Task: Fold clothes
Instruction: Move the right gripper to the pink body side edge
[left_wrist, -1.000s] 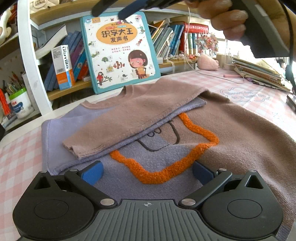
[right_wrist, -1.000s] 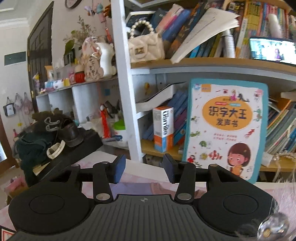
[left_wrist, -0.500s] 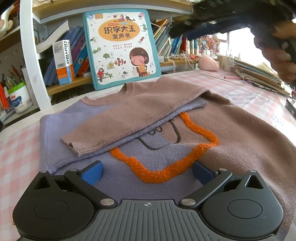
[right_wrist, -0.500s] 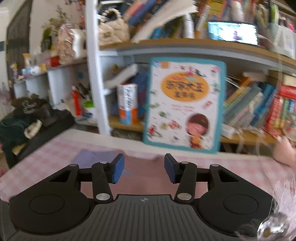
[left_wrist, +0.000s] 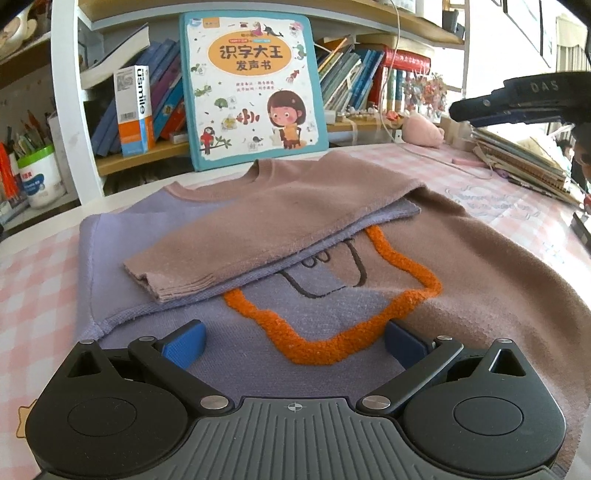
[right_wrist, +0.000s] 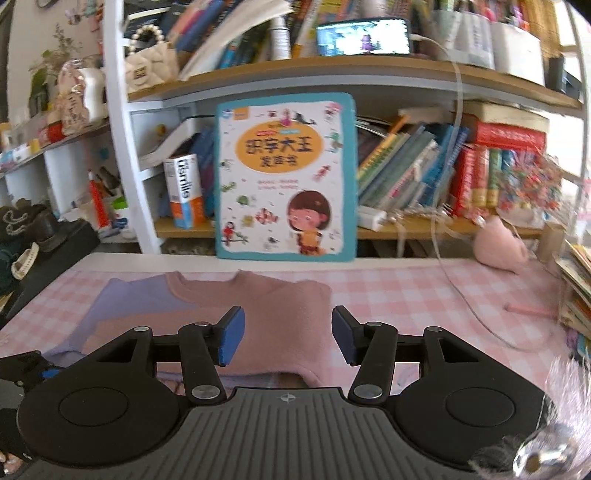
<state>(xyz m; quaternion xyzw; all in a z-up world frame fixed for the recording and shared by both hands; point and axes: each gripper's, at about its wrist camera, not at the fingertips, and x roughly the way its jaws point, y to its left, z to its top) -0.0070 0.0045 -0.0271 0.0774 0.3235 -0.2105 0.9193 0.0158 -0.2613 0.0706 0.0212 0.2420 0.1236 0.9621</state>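
Observation:
A mauve and lilac sweater (left_wrist: 461, 258) with an orange fuzzy outline (left_wrist: 332, 339) lies flat on the pink checked table. One mauve sleeve (left_wrist: 258, 236) is folded across its chest. My left gripper (left_wrist: 293, 341) is open and empty, low over the sweater's near part. My right gripper (right_wrist: 284, 339) is open and empty, above the sweater's (right_wrist: 258, 295) shoulder end. It also shows in the left wrist view at the upper right (left_wrist: 517, 99).
A children's picture book (left_wrist: 251, 85) leans on the bookshelf behind the table. A stack of books (left_wrist: 528, 166) lies at the right edge. A pink plush (right_wrist: 498, 247) and a white cable (right_wrist: 472, 306) lie on the table's right side.
My right gripper has swung right and dropped from facing the shelf to over the sweater, and its jaws have opened wider. My left gripper has hardly moved.

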